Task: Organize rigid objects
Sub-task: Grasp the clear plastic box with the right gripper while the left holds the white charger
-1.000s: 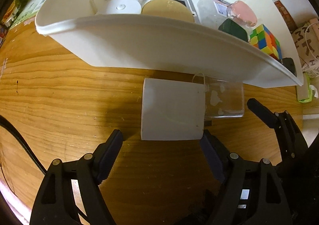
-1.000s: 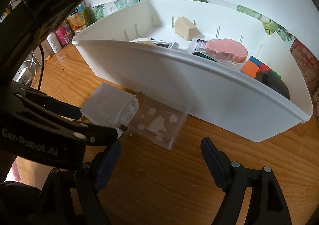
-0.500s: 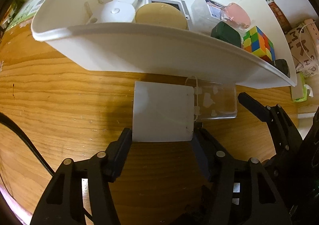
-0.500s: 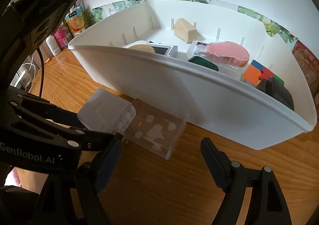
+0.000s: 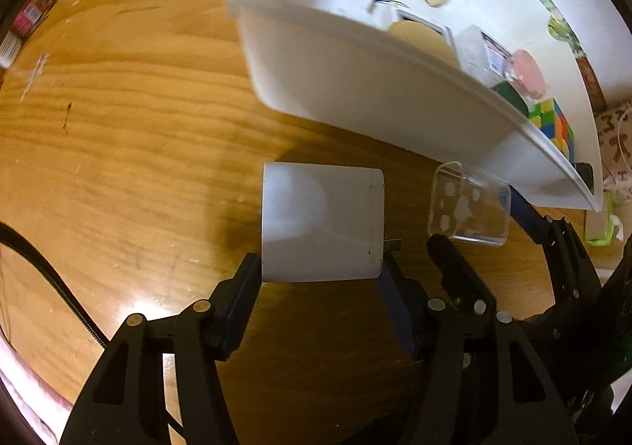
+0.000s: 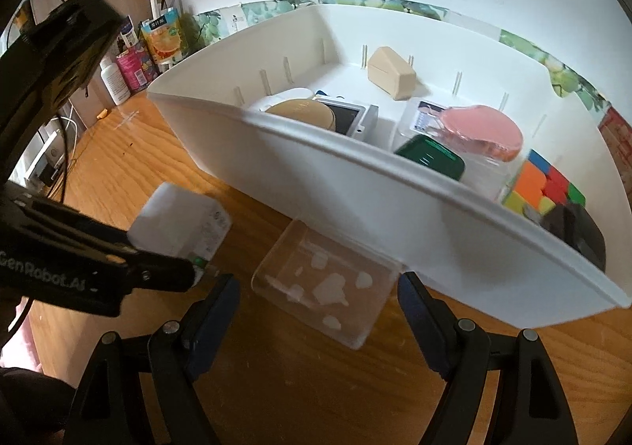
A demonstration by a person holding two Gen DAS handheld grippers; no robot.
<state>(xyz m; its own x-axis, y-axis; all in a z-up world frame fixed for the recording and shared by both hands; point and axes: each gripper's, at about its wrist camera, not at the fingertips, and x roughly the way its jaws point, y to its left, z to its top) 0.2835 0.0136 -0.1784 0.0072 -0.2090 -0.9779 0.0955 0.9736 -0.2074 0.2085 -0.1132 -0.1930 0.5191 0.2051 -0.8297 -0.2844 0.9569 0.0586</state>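
Once pressed against the clear plastic lid [image 6: 328, 287], white rectangular charger block [image 5: 322, 222] now sits apart on wooden desk [image 5: 138, 129], left gripper [image 5: 318, 287] clamped on it, ready for white plastic bin [image 6: 395, 208]; right gripper [image 6: 316, 301] apart.

White charger block [image 5: 322, 222] lies flat on the wood, apart from the clear box [image 6: 328, 289] — that sits against the white bin [image 6: 355, 200].

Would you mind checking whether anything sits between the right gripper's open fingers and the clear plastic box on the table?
Nothing visible does. The clear plastic box lies directly ahead of the right gripper, whose jaws stand open and wider than the box. The white bin stands just behind it, and the left gripper, shut on the white charger, is off to the side.
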